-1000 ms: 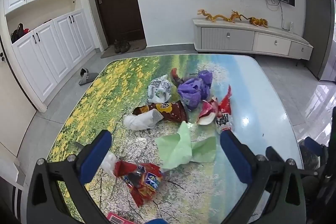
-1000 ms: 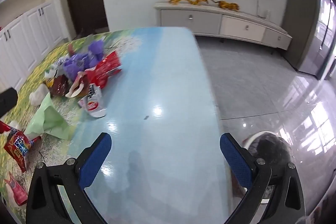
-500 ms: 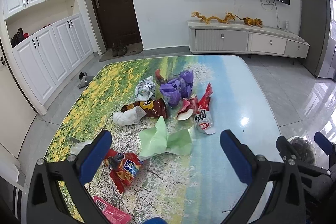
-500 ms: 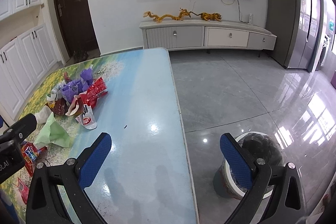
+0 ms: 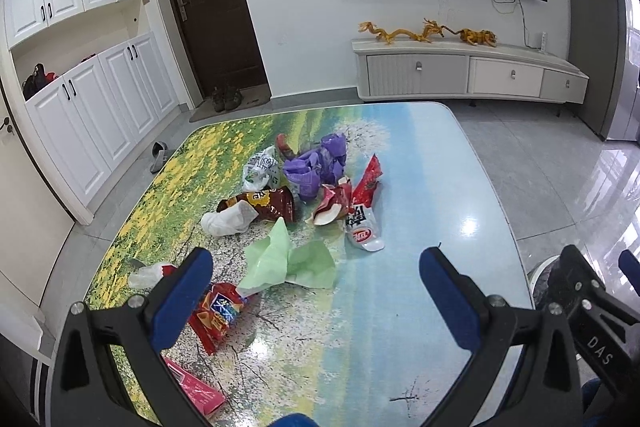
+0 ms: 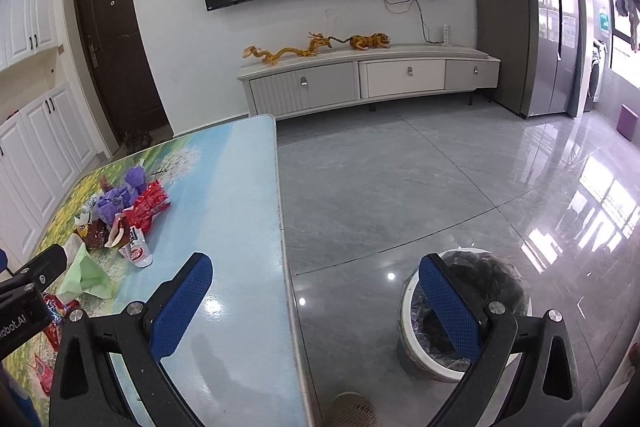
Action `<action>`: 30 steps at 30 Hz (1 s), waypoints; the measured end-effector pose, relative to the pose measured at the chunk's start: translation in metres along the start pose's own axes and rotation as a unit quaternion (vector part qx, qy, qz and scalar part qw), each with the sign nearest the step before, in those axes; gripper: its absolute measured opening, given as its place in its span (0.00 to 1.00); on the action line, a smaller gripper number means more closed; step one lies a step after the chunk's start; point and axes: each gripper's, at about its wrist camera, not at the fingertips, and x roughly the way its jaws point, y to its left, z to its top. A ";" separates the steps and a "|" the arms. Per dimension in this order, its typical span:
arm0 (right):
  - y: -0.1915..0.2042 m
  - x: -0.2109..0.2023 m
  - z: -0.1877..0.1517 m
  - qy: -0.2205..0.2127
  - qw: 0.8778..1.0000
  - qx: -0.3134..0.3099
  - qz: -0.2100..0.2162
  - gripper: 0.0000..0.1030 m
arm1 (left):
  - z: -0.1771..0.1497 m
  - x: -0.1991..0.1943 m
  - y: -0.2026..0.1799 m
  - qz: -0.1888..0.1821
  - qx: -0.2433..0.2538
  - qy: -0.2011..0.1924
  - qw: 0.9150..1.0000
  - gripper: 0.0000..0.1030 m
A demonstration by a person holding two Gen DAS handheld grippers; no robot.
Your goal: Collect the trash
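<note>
Trash lies scattered on the picture-printed table (image 5: 432,163): a green paper (image 5: 286,261), a purple bag (image 5: 316,167), a brown snack bag (image 5: 268,205), a white wad (image 5: 228,221), red wrappers (image 5: 362,193) and a red-blue packet (image 5: 218,311). My left gripper (image 5: 316,279) is open and empty above the table's near side. My right gripper (image 6: 316,283) is open and empty over the table's right edge, with the bin (image 6: 464,311), white with a black liner, on the floor behind its right finger. The trash pile shows at left in the right wrist view (image 6: 120,219).
A pink packet (image 5: 196,391) lies at the table's near edge. A TV cabinet (image 5: 468,75) stands against the far wall, white cupboards (image 5: 88,115) and a dark door (image 5: 212,7) to the left, a grey fridge (image 6: 544,19) to the right.
Both grippers have pulled back and risen; the trash looks farther away. The right view swung right, so the bin and floor now show. Both stay open.
</note>
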 end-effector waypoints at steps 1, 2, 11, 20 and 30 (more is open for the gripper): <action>-0.002 -0.001 0.000 -0.001 1.000 0.002 -0.002 1.00 | 0.000 0.000 -0.001 0.001 0.000 -0.001 1.000 1.00; -0.005 -0.002 0.000 -0.003 1.000 0.003 -0.004 1.00 | -0.001 -0.001 -0.002 0.002 0.000 -0.002 1.000 1.00; -0.018 -0.007 0.000 -0.008 1.000 0.020 -0.009 1.00 | -0.005 0.001 -0.008 -0.003 0.009 -0.006 1.000 1.00; -0.021 -0.012 0.002 -0.014 1.000 0.018 -0.018 1.00 | -0.005 0.000 -0.010 -0.014 0.015 -0.009 1.000 1.00; -0.018 -0.017 0.004 -0.020 0.999 0.019 -0.025 1.00 | -0.004 -0.002 -0.004 -0.021 0.014 -0.018 1.000 1.00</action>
